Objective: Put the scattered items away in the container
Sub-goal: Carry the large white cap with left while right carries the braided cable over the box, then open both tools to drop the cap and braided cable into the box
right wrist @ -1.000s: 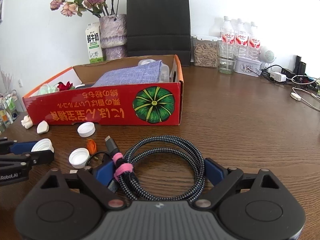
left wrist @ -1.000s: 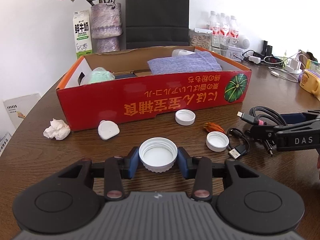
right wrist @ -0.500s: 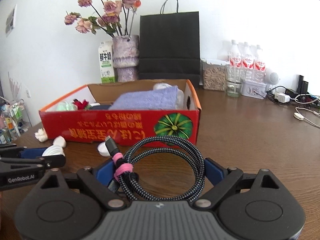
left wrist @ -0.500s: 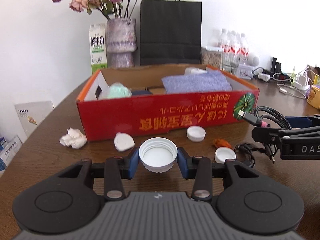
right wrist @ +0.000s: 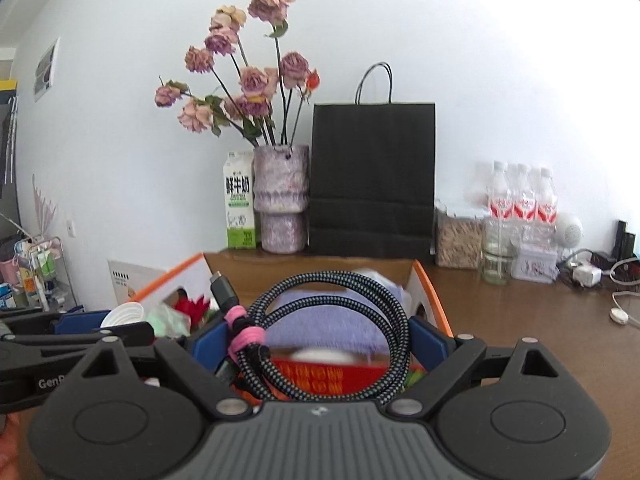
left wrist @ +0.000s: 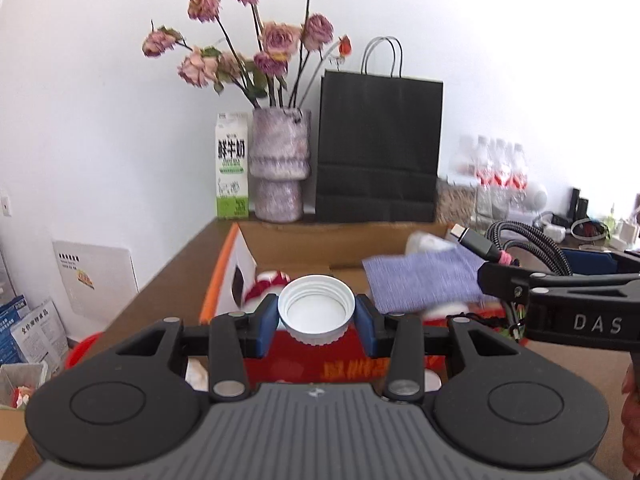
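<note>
Both wrist fisheyes look forward, level, close above the red box; both share black paper bag at center frame.

White cap was ribbed plastic, semi-gloss. Cable had woven braid, matt, w/ pink tie. Left hand-held gripper was matt black plastic w/ blue pads. Box was glossy red printed cardboard, raw brown inside. Cloth looked knit. Counter was smooth dark wood.

Both claws clamped, raised.
</note>
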{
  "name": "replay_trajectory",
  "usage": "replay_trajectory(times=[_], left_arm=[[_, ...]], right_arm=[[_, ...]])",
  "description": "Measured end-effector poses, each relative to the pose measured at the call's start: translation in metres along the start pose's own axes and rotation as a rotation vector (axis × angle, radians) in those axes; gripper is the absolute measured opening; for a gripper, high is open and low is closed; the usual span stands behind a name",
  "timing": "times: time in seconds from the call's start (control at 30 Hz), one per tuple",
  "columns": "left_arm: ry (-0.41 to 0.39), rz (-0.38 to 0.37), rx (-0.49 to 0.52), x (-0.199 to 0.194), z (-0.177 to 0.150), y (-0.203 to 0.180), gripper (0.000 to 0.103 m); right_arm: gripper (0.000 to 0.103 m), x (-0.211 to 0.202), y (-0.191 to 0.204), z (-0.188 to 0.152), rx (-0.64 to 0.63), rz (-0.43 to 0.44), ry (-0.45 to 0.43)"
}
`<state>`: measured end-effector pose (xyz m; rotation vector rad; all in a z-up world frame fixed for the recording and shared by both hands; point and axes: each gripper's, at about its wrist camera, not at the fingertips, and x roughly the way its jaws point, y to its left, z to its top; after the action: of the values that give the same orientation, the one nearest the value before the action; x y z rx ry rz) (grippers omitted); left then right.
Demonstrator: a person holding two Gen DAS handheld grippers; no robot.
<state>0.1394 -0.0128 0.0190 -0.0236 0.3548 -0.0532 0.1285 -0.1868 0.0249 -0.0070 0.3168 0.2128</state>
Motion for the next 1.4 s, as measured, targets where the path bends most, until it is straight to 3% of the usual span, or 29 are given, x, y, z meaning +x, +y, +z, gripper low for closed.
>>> replay_trajectory(times=[0.2,0.4,0.47,0.6,1.07,1.1,1.13,1.17,1.23,1.3,1.4], left_arm=[[-0.064,0.045,-0.024,0.018,0.031,0.007,0.041],[-0.094,0.105,-0.109,0.066,0.057,0.013,0.041],[-0.11,0.13,-0.123,0.085,0.053,0.015,0.041],[-0.064,0.192,-0.058,0.106,0.033,0.017,0.041],[-0.041,0.186,-0.052,0.106,0.026,0.016,0.041],[-0.047,0.187,-0.051,0.106,0.026,0.015,0.043],[-0.057,0.192,-0.047,0.105,0.026,0.014,0.057],[-0.069,0.224,-0.039,0.104,0.026,0.013,0.076],[-0.107,0.31,-0.027,0.101,0.025,0.011,0.103],[-0.139,0.302,-0.036,0.096,0.026,0.013,0.103],[-0.139,0.265,-0.05,0.092,0.026,0.013,0.103]], right_arm=[[0.092,0.024,0.01,0.028,0.008,-0.006,-0.048],[0.092,0.068,0.012,0.048,0.039,-0.037,-0.066],[0.092,0.086,0.012,0.048,0.05,-0.057,-0.069],[0.092,0.108,0.01,0.03,0.044,-0.056,-0.038],[0.093,0.115,0.016,0.013,0.011,-0.075,-0.024],[0.093,0.115,0.016,0.013,0.012,-0.074,-0.022],[0.093,0.116,0.016,0.012,0.011,-0.074,-0.019],[0.094,0.116,0.016,0.011,0.007,-0.074,-0.013],[0.097,0.114,0.014,0.01,0.013,-0.102,-0.02],[0.103,0.111,0.01,0.011,0.039,-0.111,-0.031],[0.103,0.107,0.003,0.012,0.086,-0.094,-0.034]])
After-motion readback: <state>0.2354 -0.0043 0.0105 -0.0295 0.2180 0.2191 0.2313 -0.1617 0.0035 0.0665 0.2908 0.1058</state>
